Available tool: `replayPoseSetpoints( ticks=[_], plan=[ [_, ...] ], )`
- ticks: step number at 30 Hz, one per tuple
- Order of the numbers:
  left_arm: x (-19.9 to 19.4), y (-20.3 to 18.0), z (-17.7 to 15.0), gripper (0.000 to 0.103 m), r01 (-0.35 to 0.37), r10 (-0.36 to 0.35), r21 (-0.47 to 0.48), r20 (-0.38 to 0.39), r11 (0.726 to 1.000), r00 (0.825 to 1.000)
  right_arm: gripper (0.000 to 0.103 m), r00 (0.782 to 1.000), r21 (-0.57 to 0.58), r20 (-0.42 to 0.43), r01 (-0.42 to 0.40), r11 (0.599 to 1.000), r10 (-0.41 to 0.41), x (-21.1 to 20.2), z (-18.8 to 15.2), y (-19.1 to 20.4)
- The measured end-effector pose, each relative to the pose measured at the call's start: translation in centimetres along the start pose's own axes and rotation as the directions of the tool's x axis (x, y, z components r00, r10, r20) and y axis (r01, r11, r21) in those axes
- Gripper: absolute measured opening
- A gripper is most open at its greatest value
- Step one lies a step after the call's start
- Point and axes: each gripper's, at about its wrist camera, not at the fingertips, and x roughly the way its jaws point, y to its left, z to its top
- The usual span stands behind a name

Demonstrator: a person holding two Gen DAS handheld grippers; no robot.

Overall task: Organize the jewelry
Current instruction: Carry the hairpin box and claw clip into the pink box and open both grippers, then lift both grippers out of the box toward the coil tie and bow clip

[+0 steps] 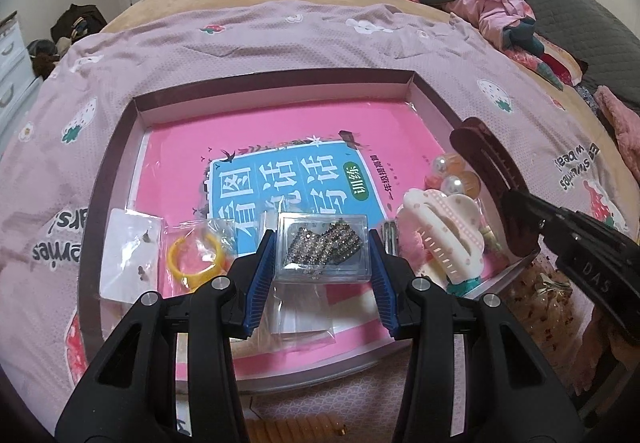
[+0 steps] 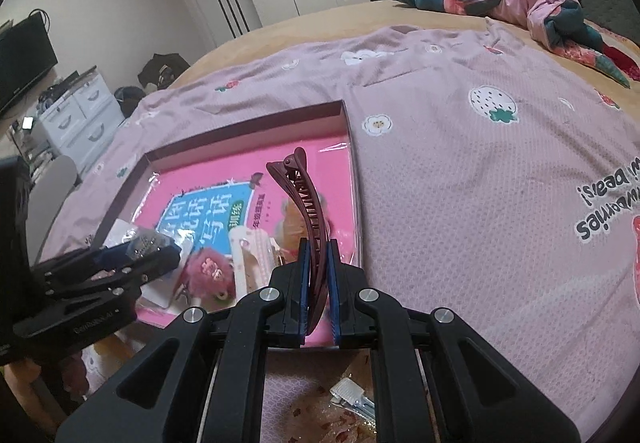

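Left gripper (image 1: pixel 322 259) is pinching a clear plastic case (image 1: pixel 323 249) of dark sparkly hair clips between its blue pads, holding it over the near part of the shallow box (image 1: pixel 276 77). Right gripper (image 2: pixel 319 283) is pressing tight on a long maroon hair clip (image 2: pixel 302 199), toothed side facing right, over the box's right edge. A white claw clip (image 1: pixel 444 231), yellow ring (image 1: pixel 196 257) and pearl beads (image 1: pixel 454 183) are lying on the pink book (image 1: pixel 280 123) inside the box.
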Motion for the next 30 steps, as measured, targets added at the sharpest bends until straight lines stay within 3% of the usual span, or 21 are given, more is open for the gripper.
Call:
replayPoseSetpoints(
  ticks=[5, 9, 11, 21, 30],
  plan=[
    [0.1, 0.0, 0.1, 0.036, 0.001, -0.001, 0.0, -0.001, 1.0, 1.0, 0.009, 1.0, -0.018, 0.009, 0.008, 1.0, -0.008, -0.6, -0.1, 0.2],
    [0.1, 0.0, 0.1, 0.036, -0.002, 0.002, -0.001, 0.002, 1.0, 1.0, 0.038, 0.999, -0.042, 0.045, 0.007, 0.999, -0.005, -2.1, 0.0, 0.6],
    [-0.1, 0.0, 0.0, 0.037, -0.003, 0.003, -0.003, 0.005, 1.0, 1.0, 0.043, 0.996, -0.058, 0.083, 0.023, 0.998, -0.018, -3.3, 0.1, 0.7],
    [-4.0, 0.0, 0.2, 0.067, -0.001, 0.002, -0.019, 0.079, 1.0, 0.997, 0.087, 0.97, -0.122, 0.234, 0.089, 0.989, -0.058, -9.1, 0.1, 1.2],
    [-9.6, 0.6, -0.2, 0.089, 0.002, 0.011, -0.066, 0.188, 0.998, 0.982, 0.092, 0.95, -0.17, 0.311, 0.098, 0.98, -0.041, -13.1, -0.7, 2.3]
  ],
)
